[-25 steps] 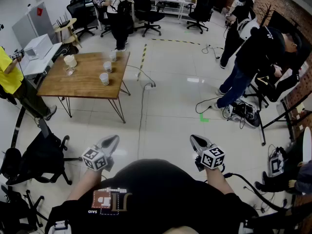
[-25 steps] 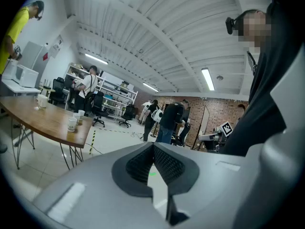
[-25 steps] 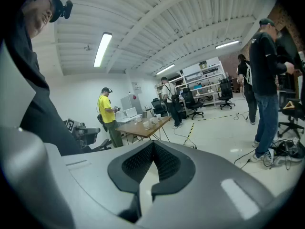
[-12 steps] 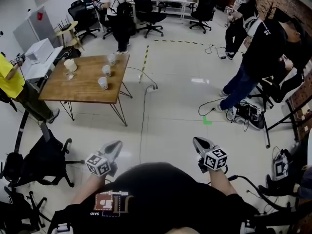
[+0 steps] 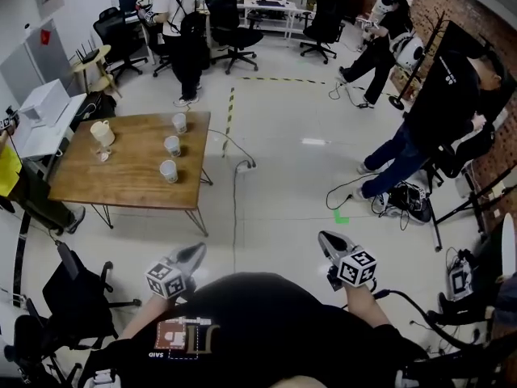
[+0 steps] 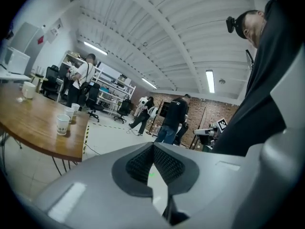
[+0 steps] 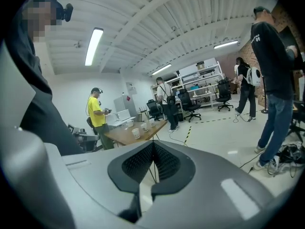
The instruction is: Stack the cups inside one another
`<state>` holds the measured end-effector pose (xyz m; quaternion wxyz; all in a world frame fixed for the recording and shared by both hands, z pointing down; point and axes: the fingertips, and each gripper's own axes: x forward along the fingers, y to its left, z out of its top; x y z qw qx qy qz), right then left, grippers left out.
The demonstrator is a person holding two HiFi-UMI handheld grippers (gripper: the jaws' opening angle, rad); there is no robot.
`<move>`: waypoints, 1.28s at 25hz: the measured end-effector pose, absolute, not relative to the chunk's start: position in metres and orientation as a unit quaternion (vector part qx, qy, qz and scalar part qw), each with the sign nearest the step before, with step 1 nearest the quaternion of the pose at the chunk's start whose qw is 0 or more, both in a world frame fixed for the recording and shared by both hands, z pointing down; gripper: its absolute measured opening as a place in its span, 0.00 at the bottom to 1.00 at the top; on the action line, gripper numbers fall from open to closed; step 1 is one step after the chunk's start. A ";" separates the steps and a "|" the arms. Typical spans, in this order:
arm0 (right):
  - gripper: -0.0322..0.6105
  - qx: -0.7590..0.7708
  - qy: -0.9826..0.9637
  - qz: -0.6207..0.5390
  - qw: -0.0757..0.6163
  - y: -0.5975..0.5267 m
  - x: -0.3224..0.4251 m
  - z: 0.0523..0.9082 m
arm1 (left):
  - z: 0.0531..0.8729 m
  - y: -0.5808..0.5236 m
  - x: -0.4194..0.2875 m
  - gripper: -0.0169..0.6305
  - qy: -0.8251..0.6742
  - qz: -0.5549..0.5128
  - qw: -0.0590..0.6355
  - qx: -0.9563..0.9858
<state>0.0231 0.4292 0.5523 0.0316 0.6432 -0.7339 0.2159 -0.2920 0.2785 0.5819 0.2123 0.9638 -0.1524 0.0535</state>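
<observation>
Three white paper cups (image 5: 168, 170) (image 5: 172, 145) (image 5: 179, 123) stand apart in a row on the wooden table (image 5: 121, 176) at the left of the head view, far ahead of me. A cream mug (image 5: 101, 132) sits at the table's far left. My left gripper (image 5: 192, 254) and right gripper (image 5: 326, 239) hang close to my body over the bare floor, both shut and empty. In the left gripper view its jaws (image 6: 153, 152) meet, and the cups (image 6: 62, 124) show at the left on the table (image 6: 43, 130). The right gripper (image 7: 153, 152) points toward the cups (image 7: 136, 133).
A cable (image 5: 236, 200) and yellow-black tape (image 5: 230, 107) run across the floor between me and the table. Black chairs (image 5: 77, 301) stand at my near left. A person in dark clothes (image 5: 436, 115) bends at the right, beside stands and bags (image 5: 408, 196). Another person (image 5: 179, 31) stands behind the table.
The head view has swung and advanced: the table and cups have slid left and lower in the picture. Both grippers stayed shut and travelled along with my body.
</observation>
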 end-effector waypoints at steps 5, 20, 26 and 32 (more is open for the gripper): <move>0.07 0.675 -0.709 0.202 0.024 0.364 0.032 0.540 | 0.587 0.209 -0.278 0.03 -0.100 0.076 0.208 0.970; 0.07 0.671 -0.713 0.197 0.047 0.278 0.230 0.548 | 0.570 0.082 -0.080 0.03 -0.146 0.047 0.192 0.969; 0.07 0.640 -0.747 0.172 0.051 0.229 0.321 0.514 | 0.540 0.053 0.006 0.03 -0.186 0.031 0.176 0.966; 0.07 0.637 -0.753 0.163 0.029 0.169 0.378 0.494 | 0.521 0.021 0.062 0.03 -0.186 0.026 0.170 0.967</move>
